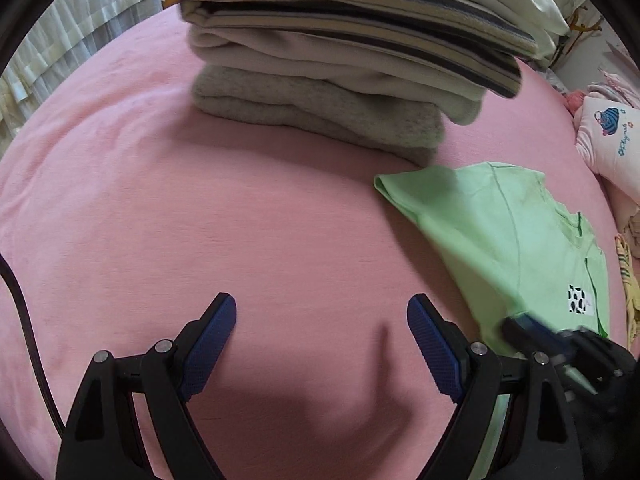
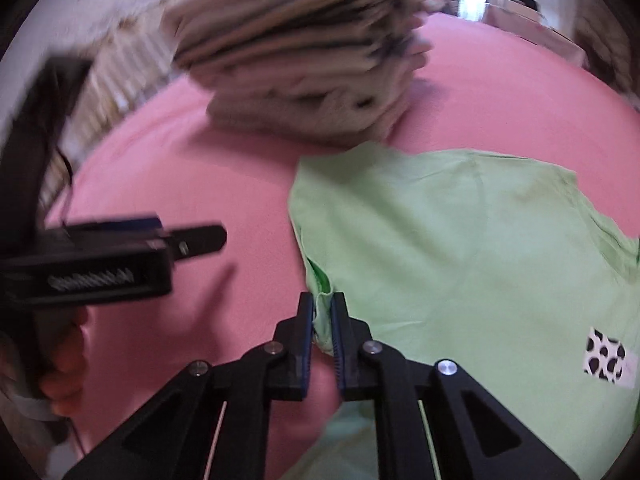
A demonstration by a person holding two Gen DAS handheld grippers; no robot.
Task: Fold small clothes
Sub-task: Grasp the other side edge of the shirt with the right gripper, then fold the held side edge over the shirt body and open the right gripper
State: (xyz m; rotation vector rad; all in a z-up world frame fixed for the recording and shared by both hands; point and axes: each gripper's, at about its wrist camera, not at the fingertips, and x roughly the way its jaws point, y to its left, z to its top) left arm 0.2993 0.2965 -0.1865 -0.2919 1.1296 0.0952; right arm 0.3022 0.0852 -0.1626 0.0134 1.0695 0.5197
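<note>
Left wrist view first: my left claw (image 1: 322,322) stands spread wide, two blue ribbed pads with nothing but the pink bed sheet (image 1: 160,208) between them, gripping nothing. Ahead I count one stack of folded clothes in grey, beige and dark stripes (image 1: 340,64), at least four layers deep, sitting on the sheet. To the right lies one light green small shirt (image 1: 508,240), spread flat, its far corner just beside the base of the stack; one white patch with black spots (image 1: 579,299) shows near its lower edge. The right claw (image 1: 520,326) pokes in at the shirt's near edge, blurred, so from here I cannot tell how its jaws stand. Only this view gives me the white pillow with a blue printed figure (image 1: 612,136) at the far right, and the pale pleated curtain (image 1: 60,52) on the left.

Right wrist view now: the right claw (image 2: 322,312) is nearly closed, and a bunched fold of the green shirt's (image 2: 460,248) left edge is pinched between its pads. The shirt fills the right half of this view, the spotted patch (image 2: 606,356) at its lower right. The same single stack (image 2: 304,60) is here, heavily blurred. What this view adds: the left claw (image 2: 192,236) seen side-on at the left, over bare pink sheet (image 2: 180,168) and well apart from the shirt, with a person's fingers (image 2: 64,364) wrapped under its black body.
</note>
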